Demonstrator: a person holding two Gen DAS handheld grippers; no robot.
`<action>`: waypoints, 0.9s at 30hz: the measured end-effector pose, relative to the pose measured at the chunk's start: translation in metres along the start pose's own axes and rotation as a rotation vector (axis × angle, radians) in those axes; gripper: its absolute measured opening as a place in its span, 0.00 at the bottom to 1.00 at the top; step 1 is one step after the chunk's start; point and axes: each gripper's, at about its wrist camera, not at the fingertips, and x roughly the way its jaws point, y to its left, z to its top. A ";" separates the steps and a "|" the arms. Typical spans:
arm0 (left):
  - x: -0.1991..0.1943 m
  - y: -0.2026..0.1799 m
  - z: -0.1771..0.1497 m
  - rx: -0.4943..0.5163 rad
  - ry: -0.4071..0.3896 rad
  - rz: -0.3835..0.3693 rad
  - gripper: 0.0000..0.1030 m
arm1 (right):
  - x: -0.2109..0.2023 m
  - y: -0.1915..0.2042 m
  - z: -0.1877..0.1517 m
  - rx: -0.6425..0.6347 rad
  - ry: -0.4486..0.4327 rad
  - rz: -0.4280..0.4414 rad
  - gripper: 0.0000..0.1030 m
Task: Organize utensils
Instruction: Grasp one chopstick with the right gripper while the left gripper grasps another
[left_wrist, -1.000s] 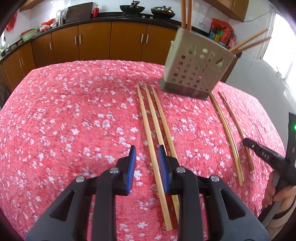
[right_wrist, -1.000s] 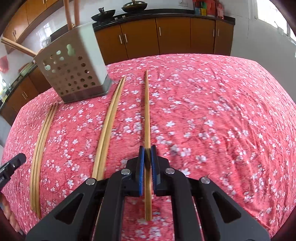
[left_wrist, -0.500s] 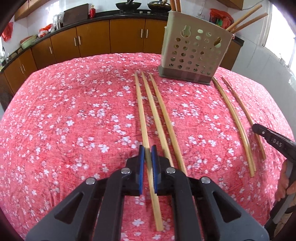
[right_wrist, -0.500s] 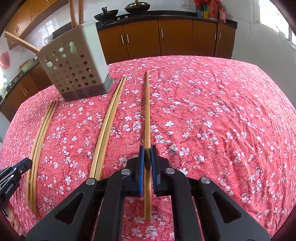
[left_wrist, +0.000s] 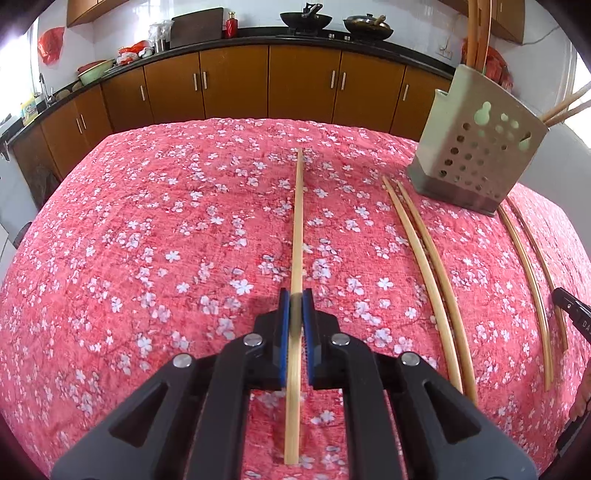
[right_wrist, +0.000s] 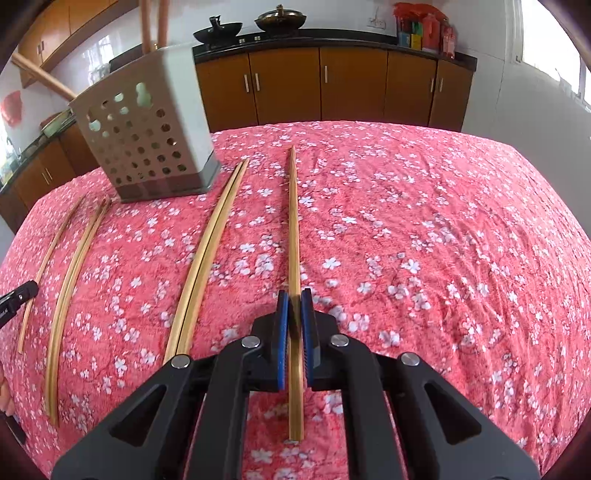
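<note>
Left tongs: the left tongs are clamped on a pale chopstick; a second ago their jaws stood apart over three chopsticks lying side by side.
Held chopstick, left: it now runs well apart from the two pale chopsticks left on the surface, where before it lay among them.
Right tongs: the right tongs are closed on a darker chopstick, the same grip as a second ago.
Holder: the perforated holder stands at the far side of the cloth with chopsticks upright in it.
Only in left view: the tip of the right tongs at the right edge, beside a pair of chopsticks.
Only in right view: the holder's other side, and the tip of the left tongs at the left edge.
</note>
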 end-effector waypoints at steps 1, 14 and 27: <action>0.000 0.001 0.000 -0.006 0.000 -0.005 0.09 | 0.000 0.000 0.000 0.001 0.000 0.001 0.08; -0.005 0.006 -0.001 -0.041 -0.002 -0.036 0.09 | -0.001 -0.002 -0.001 0.009 -0.001 0.011 0.08; -0.005 0.009 -0.001 -0.064 -0.002 -0.052 0.09 | 0.000 -0.002 0.000 0.011 0.000 0.011 0.08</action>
